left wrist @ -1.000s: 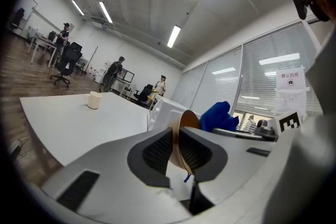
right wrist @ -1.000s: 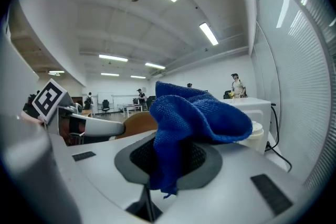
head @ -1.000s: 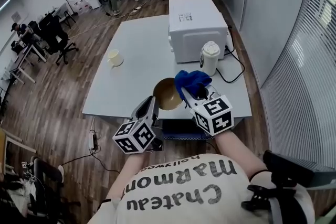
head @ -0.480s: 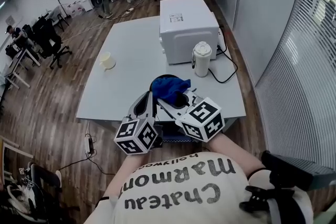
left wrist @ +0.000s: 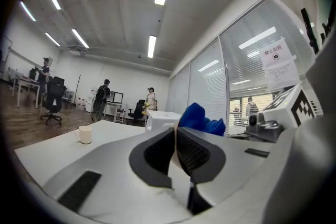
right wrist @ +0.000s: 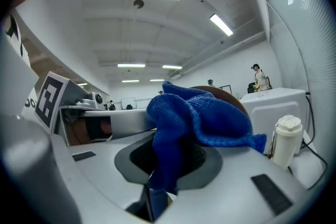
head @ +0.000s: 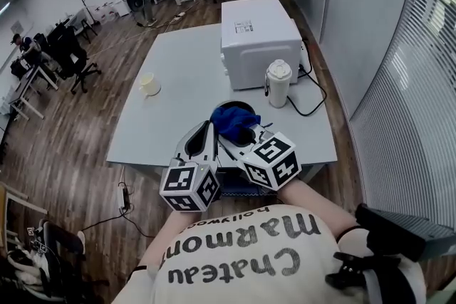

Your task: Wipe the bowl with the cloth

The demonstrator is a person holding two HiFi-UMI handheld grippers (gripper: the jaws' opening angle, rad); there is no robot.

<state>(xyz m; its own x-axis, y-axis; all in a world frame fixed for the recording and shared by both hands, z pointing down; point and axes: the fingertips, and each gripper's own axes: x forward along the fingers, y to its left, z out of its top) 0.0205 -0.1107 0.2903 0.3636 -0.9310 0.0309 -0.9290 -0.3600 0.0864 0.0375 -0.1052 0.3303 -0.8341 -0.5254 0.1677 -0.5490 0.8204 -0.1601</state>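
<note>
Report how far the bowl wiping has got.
Done: the right claw grips the blue cloth; the rim of the bowl sits between the pads of the left claw, whose jaws are opening. In hand: the cloth rests on the bowl. Left: the bowl's inside is hidden, so how much wiping remains can't be told.

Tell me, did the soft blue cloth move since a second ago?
Yes. The soft blue cloth slid left, away from the white plastic jug, and now covers the round brown bowl.

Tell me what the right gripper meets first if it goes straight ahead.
Probably the bowl: its brown rim shows right behind the blue cloth clamped in the right gripper, so the cloth would press into it. Depth is unclear.
</note>
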